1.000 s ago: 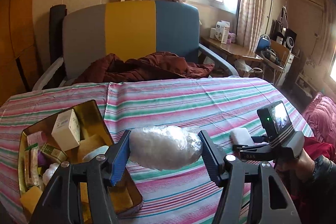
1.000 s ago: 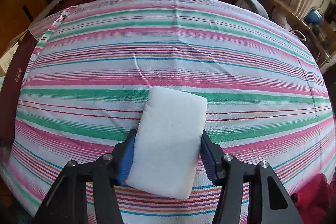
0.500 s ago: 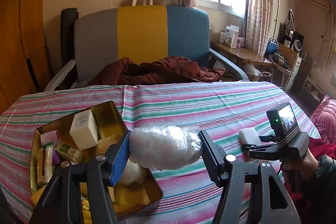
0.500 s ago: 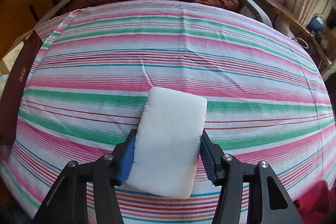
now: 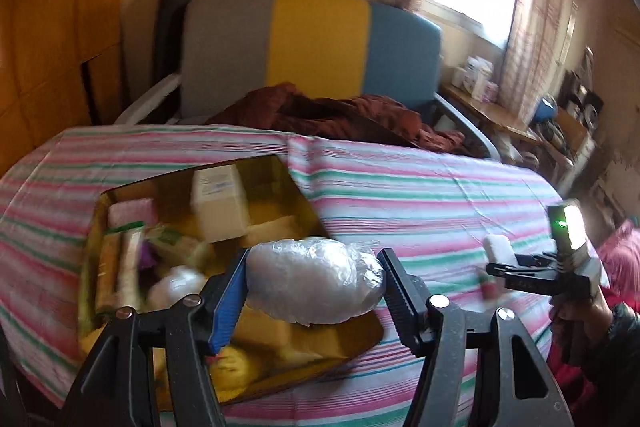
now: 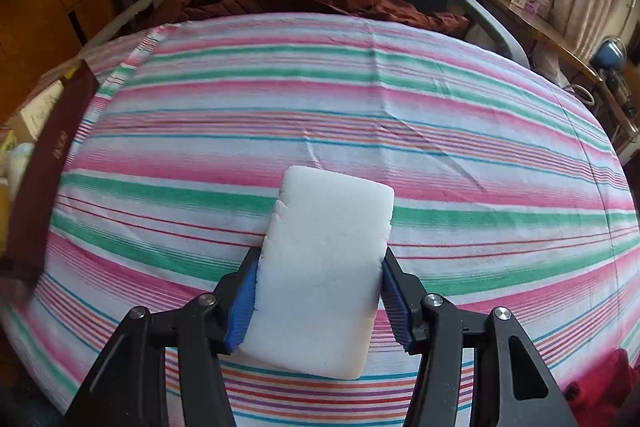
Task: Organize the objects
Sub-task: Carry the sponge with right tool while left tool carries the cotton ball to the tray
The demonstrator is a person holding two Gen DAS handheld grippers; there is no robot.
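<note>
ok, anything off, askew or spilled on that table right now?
Nothing spilled. The gold tin sits skewed to the striped tablecloth's lines, and its contents are a loose jumble, with a cream carton tilted on top. The left gripper holds a plastic-wrapped white bundle, the right gripper a white foam block.

Tin (image 5: 120,193) contents blurred — labels unreadable; bag (image 5: 312,277) hides tin's middle.

Bagged wad (image 5: 312,281) now over tin (image 5: 120,195), seemingly
</note>
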